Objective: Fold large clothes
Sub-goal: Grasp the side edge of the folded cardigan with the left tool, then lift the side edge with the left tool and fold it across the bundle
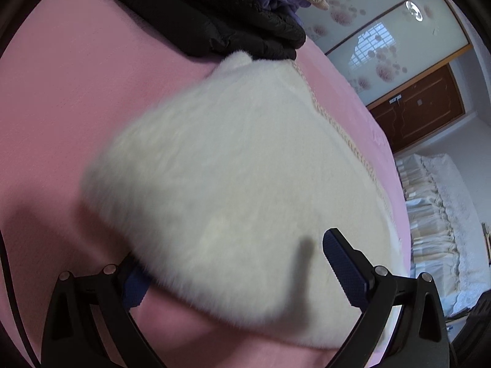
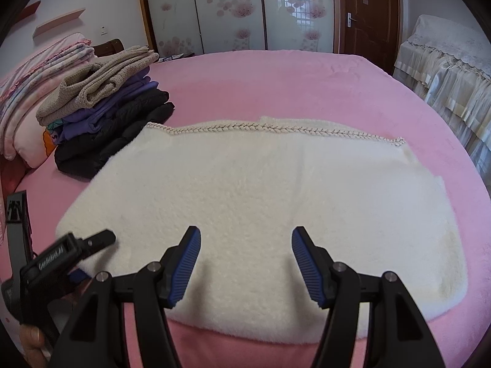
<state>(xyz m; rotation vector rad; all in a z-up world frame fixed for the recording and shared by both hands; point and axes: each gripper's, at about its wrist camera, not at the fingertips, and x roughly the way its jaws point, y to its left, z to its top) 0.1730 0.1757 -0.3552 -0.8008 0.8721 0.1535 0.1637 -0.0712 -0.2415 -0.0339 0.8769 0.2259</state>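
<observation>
A white fluffy garment [image 2: 260, 184] with a braided trim along its far edge lies folded flat on the pink bed [image 2: 276, 82]. My right gripper [image 2: 245, 236] hangs open just above the garment's near edge, nothing between its blue pads. My left gripper [image 2: 92, 242], held by a hand, is at the garment's near left corner. In the left wrist view the garment [image 1: 230, 153] fills the middle. The left gripper [image 1: 233, 251] stands wide open there. One of its fingers [image 1: 343, 266] is over the fleece, and the other is partly hidden under the fleece edge.
A stack of folded clothes [image 2: 107, 116], black, purple and beige, sits at the garment's far left corner, also in the left wrist view [image 1: 214, 9]. Pillows and quilts [image 2: 36, 70] lie left of it. A lace-covered piece of furniture [image 2: 445, 70] stands right of the bed, a wardrobe [image 2: 233, 9] behind.
</observation>
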